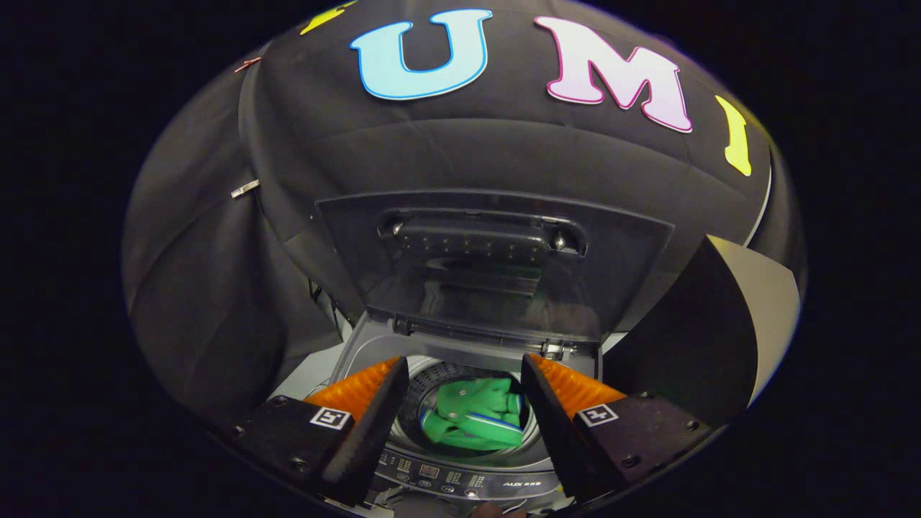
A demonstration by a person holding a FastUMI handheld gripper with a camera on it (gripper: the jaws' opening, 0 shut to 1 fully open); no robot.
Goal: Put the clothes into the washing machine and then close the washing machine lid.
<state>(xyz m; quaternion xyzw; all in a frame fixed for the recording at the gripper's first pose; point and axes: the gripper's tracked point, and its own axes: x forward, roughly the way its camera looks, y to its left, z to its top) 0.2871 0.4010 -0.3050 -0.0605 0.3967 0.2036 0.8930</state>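
Nearest the camera are the 2 fingers of the gripper (464, 374), spread wide apart with nothing held between them; each finger carries a small square marker on its base. Neither finger touches anything.

Just below and between the finger bases lies the control panel (460, 478) of the washing machine (374, 338), a curved strip with small buttons and a display (too small to make out). Beyond the panel, framed between the 2 fingers, is the round drum (432, 381), its perforated wall visible on the far side. The clothes (478, 417) lie inside the drum: a bunched green garment with a thin blue stripe and a white edge across a fold. It sits down in the drum, well below the rim and apart from the fingertips.

Behind the drum the lid (619, 266) stands open, tilted back and upright against the booth wall (216, 288). It is dark and see-through, with a long handle (482, 241) set across its upper part, fastened by a screw at each end. The lid's hinge edge meets the grey top of the machine just beyond the fingertips.

To the right of the machine stands a dark panel (691, 338) with a pale edge, close beside the open lid.
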